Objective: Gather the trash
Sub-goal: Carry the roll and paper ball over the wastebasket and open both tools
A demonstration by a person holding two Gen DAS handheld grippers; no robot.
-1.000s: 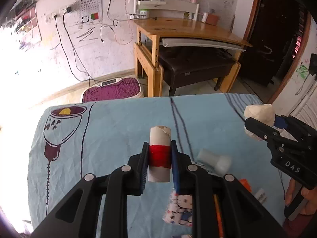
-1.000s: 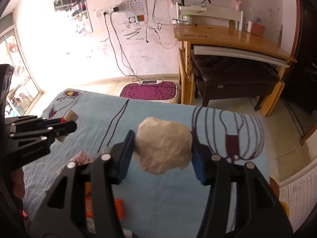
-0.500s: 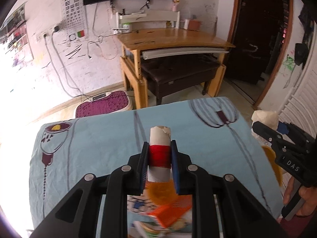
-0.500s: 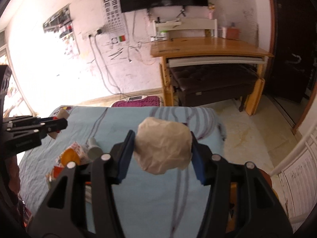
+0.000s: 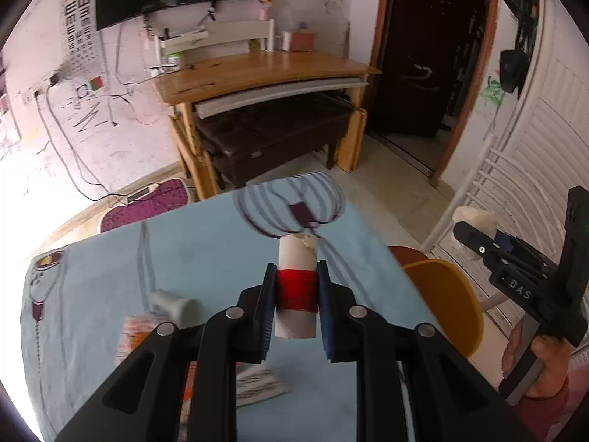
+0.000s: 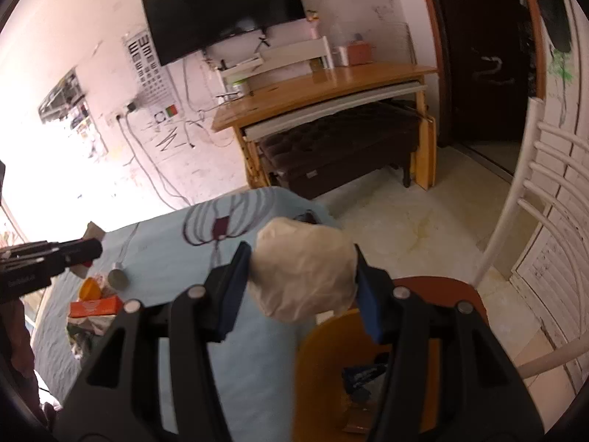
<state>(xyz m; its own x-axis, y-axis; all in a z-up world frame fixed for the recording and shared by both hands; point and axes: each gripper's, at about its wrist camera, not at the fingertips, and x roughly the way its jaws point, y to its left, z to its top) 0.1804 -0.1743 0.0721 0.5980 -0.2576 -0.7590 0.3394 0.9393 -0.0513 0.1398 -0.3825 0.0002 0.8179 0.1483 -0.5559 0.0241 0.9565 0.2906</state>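
Observation:
My left gripper (image 5: pixel 296 291) is shut on a white cardboard tube with red thread (image 5: pixel 296 287), held upright above the light blue table (image 5: pixel 206 254). My right gripper (image 6: pixel 302 276) is shut on a crumpled white paper ball (image 6: pixel 303 280), held above the rim of a yellow bin (image 6: pixel 324 368) that stands on a red-brown stool off the table's right edge. The bin (image 5: pixel 445 302) and the right gripper (image 5: pixel 478 235) also show in the left wrist view. Loose trash lies on the table: a grey cone-shaped piece (image 5: pixel 176 304), an orange packet (image 6: pixel 95 307) and wrappers (image 5: pixel 257 386).
A wooden desk (image 5: pixel 265 73) with a dark bench under it stands beyond the table. A white chair (image 6: pixel 533 191) and white louvred doors are at the right. A dark doorway (image 5: pixel 434 55) is at the back right. A purple scale (image 5: pixel 147 202) lies on the floor.
Both grippers have swung to the right with their loads. The right gripper now hangs over the yellow bin, which has come into view. The left gripper is nearer the table's right edge.

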